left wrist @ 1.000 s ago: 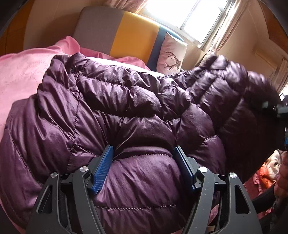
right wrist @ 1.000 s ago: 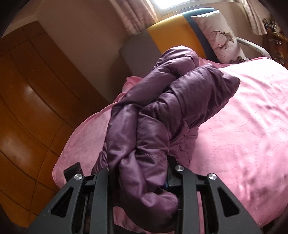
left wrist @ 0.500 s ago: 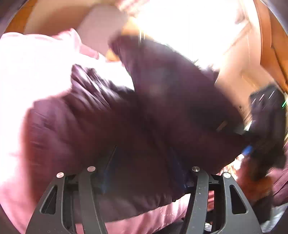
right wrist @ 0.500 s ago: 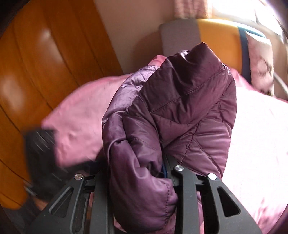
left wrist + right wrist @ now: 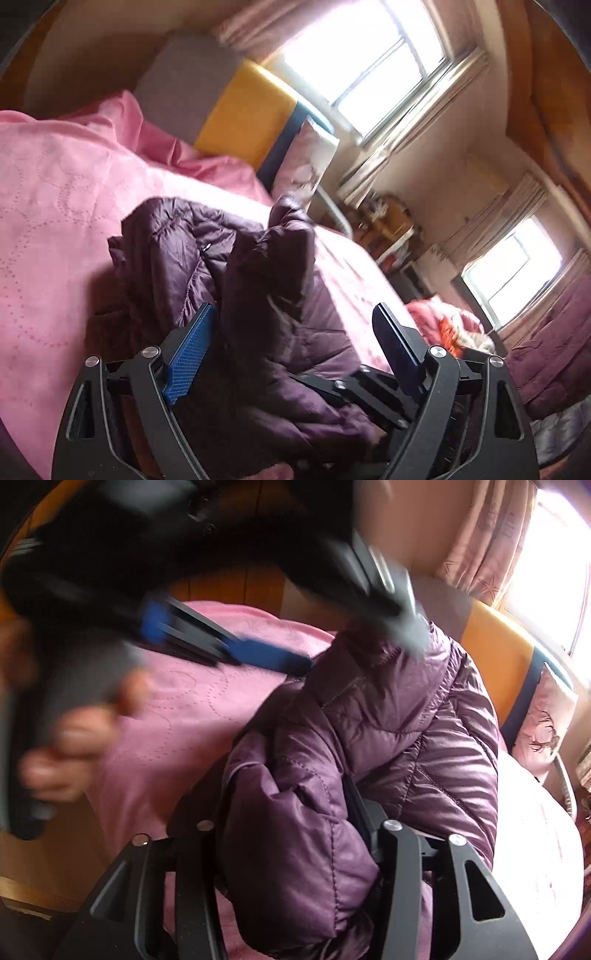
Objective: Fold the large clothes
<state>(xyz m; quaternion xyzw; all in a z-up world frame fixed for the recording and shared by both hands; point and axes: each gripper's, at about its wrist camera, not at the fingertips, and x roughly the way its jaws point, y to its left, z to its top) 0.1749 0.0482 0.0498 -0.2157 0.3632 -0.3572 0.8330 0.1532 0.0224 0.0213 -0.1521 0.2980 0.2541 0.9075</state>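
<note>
A purple down jacket (image 5: 258, 295) lies bunched on a pink bedspread (image 5: 55, 206), roughly mid-bed, below a grey, yellow and blue headboard (image 5: 243, 107).

The left gripper (image 5: 291, 354) has its jaws spread wide; they have just been opening, and a puffy fold rises between them with neither blue pad (image 5: 188, 358) pressing it. The left hand has let go.

In the right wrist view, the right gripper (image 5: 295, 812) has a thick roll of the jacket (image 5: 369, 746) packed between its jaws. These too have just been opening, and whether they still pinch the cloth cannot be told, since the fabric hides both pads.

The step looks like laying down a fold. To do it well, the right gripper should probably release only once its roll rests flat on the bed, then both should smooth the bulk, since slippery padded cloth springs back.

The left gripper (image 5: 258, 653) and the person's hand (image 5: 70, 746) on it are badly blurred in this view. The jacket's sleeves, hem and collar cannot be distinguished.
</note>
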